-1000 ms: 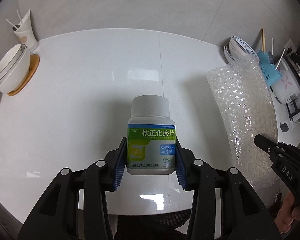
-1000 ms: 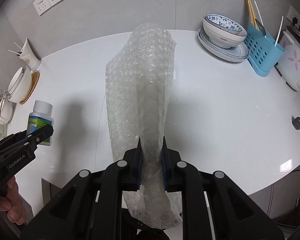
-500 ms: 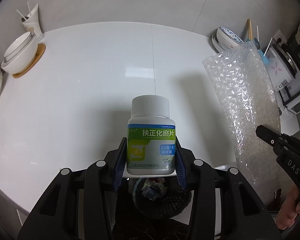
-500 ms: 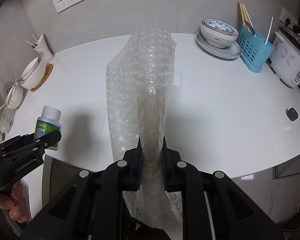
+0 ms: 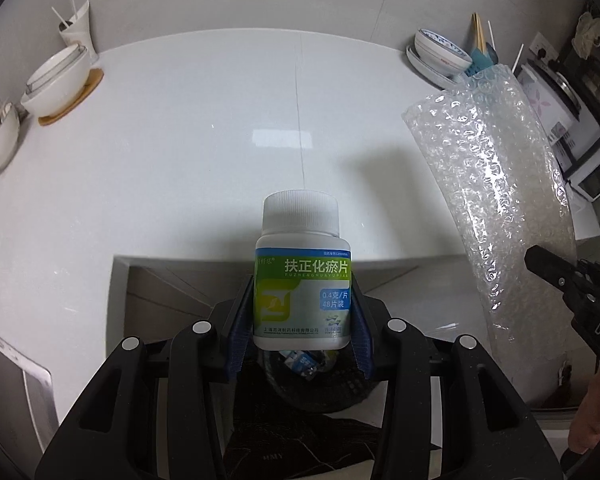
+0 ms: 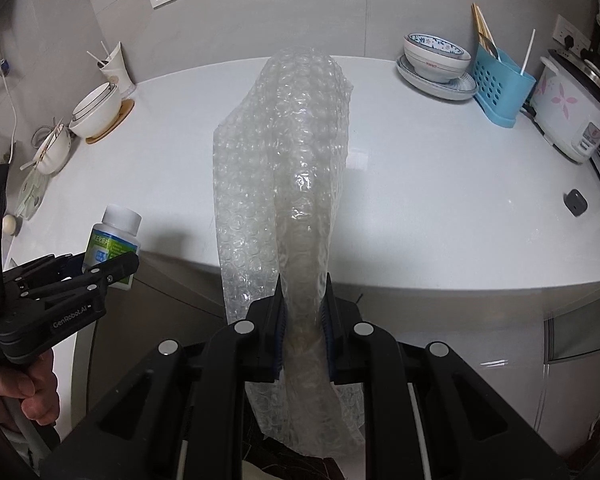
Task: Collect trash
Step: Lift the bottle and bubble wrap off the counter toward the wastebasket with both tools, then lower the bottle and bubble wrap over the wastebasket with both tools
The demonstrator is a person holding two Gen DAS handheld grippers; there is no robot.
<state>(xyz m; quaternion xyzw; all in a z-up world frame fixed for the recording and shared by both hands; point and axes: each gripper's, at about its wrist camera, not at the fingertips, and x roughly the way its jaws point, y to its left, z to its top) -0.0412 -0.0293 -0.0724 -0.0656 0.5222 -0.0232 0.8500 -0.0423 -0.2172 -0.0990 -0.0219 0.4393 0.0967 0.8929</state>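
The left tongs (image 5: 302,312) grip a white pill bottle (image 5: 302,280) by its sides, upright, off the table (image 5: 180,160) edge and above a dark bin (image 5: 320,384) with scraps inside. The right tongs (image 6: 303,320) are clamped on a long sheet of bubble wrap (image 6: 284,184), which stands up past the pads and hangs below them beside the table's front edge.

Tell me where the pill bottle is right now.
The pill bottle is clamped upright in the left tongs, off the counter edge, above the black trash bin.
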